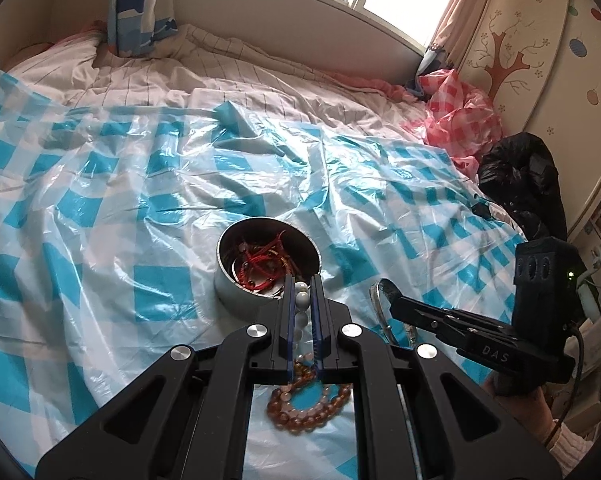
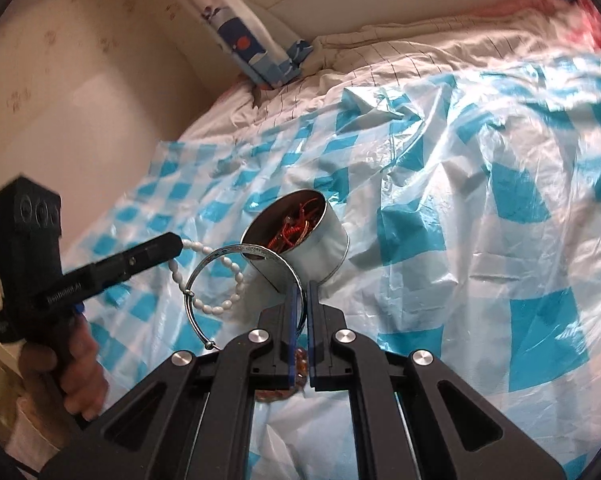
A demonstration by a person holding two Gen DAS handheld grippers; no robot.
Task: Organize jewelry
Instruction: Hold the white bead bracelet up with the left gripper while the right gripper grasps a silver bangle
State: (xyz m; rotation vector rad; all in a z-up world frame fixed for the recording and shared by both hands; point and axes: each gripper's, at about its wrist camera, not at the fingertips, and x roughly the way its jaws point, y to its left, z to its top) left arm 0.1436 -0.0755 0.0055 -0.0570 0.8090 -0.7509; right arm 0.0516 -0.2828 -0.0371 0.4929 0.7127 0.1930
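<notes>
Two grips: L gripper point(image 1: 302, 296) w/ white bead bracelet point(image 2: 220, 280); R gripper point(image 2: 302, 300) w/ silver bangle point(image 2: 236, 256)

The bed point(image 1: 228, 68) is covered by a blue-checked plastic sheet point(image 1: 100, 184). On the sheet, 1 metal tin point(image 1: 256, 292) and 1 amber bead bracelet point(image 1: 300, 412) are seen lying.

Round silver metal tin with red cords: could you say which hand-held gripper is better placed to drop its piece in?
Probably left: the left hand-held gripper, shut on the white bead bracelet, has its tips at the tin's near rim; the right hand-held gripper, holding the silver bangle, sits beside it.
</notes>
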